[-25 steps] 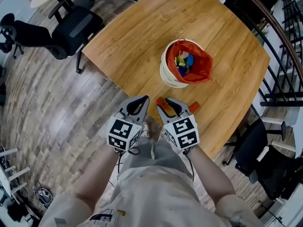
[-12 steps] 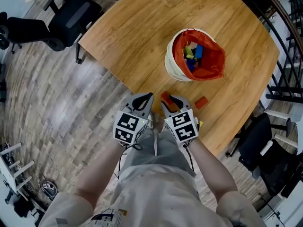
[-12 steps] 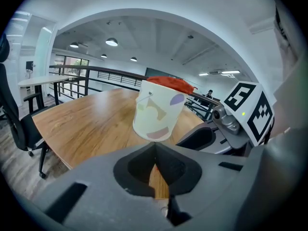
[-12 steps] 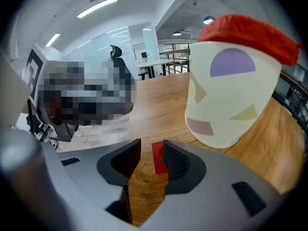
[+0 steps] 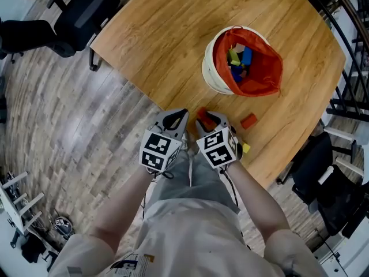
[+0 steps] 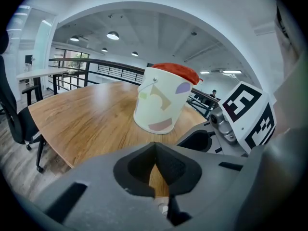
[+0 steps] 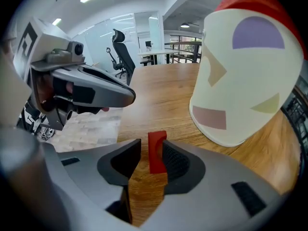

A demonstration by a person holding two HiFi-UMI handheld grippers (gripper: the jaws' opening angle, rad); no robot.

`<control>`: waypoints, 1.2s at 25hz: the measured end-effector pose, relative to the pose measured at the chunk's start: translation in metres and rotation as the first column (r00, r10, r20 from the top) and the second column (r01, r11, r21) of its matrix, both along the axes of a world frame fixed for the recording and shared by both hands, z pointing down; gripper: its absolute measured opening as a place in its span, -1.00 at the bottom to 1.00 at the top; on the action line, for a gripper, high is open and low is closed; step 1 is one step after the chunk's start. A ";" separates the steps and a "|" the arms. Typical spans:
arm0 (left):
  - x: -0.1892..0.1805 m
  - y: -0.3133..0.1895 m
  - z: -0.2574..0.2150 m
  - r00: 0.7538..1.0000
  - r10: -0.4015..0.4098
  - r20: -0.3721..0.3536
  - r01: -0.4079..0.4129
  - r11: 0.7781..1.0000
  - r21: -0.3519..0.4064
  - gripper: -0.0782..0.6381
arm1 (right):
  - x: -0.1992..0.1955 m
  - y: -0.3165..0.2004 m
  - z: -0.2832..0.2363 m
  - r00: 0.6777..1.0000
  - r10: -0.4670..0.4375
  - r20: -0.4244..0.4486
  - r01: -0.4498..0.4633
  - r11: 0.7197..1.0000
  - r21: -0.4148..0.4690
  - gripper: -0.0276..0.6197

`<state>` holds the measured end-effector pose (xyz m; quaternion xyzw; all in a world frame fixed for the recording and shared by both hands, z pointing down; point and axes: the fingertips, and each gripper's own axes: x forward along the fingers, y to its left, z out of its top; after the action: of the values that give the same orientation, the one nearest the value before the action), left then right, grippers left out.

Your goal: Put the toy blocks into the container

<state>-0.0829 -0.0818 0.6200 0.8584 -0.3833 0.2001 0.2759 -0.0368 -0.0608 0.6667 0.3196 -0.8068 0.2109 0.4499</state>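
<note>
left tongs [image 6: 155, 147] closed (empty) at table [image 5: 155, 68] edge, right tongs [image 7: 150, 149] agape round red block [image 7: 157, 159]

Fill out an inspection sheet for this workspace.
Surface: light wooden table, no spills seen.
Job's things: white bucket with red liner upright, coloured toy blocks inside; red rectangular block, orange-red block and small yellow block on the table.
Clutter: nothing seen.
Grippers: left gripper fingers together, empty; right gripper fingers apart around the red rectangular block, not clamping it.
Cables: a thin dark cord seems to loop below the left gripper.
Surroundings: black office chairs, grey plank floor, black railing.
</note>
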 end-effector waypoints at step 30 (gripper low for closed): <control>0.000 -0.008 -0.055 0.999 -0.010 -0.032 0.013 0.997 0.080 -0.75 | 0.021 -0.026 -0.082 0.979 0.130 0.159 -0.155 0.975 0.159 -0.67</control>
<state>-0.0827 -0.0893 0.5654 0.8696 -0.3917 0.1694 0.2485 -0.0163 -0.0864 0.5851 0.3976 -0.8279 0.1958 0.3437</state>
